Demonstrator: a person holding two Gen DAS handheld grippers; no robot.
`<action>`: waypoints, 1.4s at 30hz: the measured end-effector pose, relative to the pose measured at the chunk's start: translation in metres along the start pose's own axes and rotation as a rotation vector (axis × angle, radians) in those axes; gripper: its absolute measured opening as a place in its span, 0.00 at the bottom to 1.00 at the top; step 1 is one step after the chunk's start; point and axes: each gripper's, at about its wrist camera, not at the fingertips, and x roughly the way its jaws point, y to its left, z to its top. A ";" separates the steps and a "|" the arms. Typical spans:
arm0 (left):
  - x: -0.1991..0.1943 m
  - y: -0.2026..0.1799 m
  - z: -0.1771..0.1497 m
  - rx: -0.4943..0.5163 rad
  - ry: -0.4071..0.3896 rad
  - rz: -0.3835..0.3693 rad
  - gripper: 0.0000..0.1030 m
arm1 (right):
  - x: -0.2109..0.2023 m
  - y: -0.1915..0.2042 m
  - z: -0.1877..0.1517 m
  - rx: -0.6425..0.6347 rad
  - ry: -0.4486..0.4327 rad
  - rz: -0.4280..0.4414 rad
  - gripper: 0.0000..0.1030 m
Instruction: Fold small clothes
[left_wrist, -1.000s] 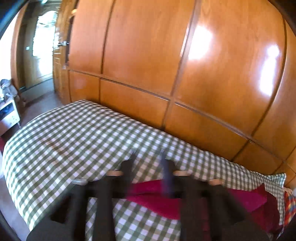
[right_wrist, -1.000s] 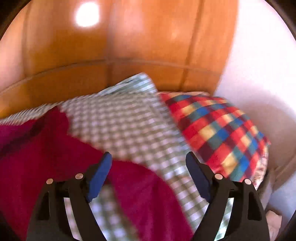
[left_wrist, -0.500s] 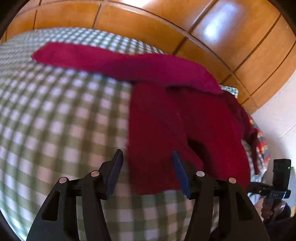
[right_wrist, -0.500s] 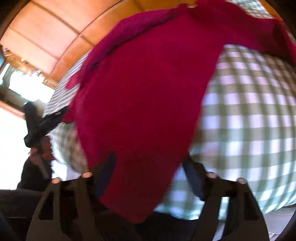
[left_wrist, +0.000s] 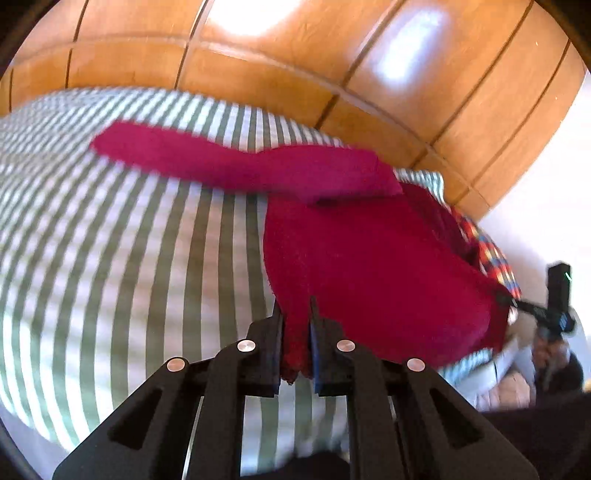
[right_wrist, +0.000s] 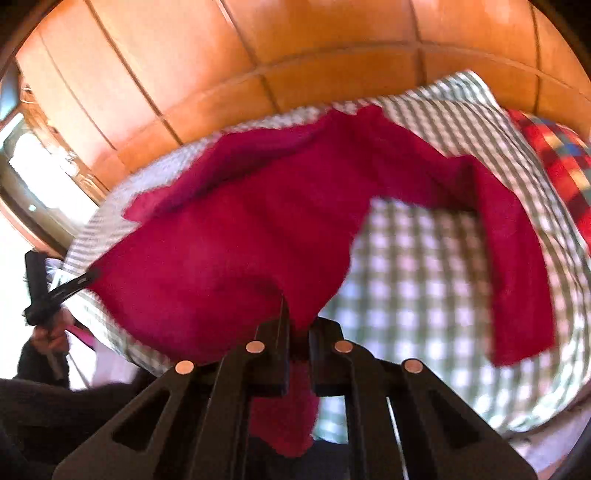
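Both hand-held grippers, left (left_wrist: 296, 325) and right (right_wrist: 297, 325), clamped on the hem of the garment (left_wrist: 369, 266) spread ahead on the bed (left_wrist: 110, 258); lifting evenly should keep it taut.

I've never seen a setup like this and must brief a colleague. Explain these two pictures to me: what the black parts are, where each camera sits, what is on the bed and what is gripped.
There is no robot here. A person holds a two-finger tool in each hand, and each carries a wide-angle camera that looks forward along its fingers.

One picture is from the left tool, the other from the right tool; the black arms at the bottom are the tools themselves.

On the green checked bedcover lies a red long-sleeved garment, one sleeve stretched out to the left. A multicoloured plaid pillow lies near the wood-panelled wall.

Each tool is shut on the garment's near edge, at opposite ends. The images are blurred.
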 end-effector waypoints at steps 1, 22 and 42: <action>0.000 0.000 -0.015 -0.005 0.030 -0.007 0.10 | 0.009 -0.004 -0.006 0.009 0.029 -0.011 0.06; 0.015 0.123 0.080 -0.427 -0.164 0.326 0.63 | 0.082 0.095 0.010 -0.211 0.022 -0.007 0.57; -0.010 0.232 0.171 -0.598 -0.332 0.715 0.06 | 0.151 0.094 0.062 -0.095 0.043 -0.014 0.57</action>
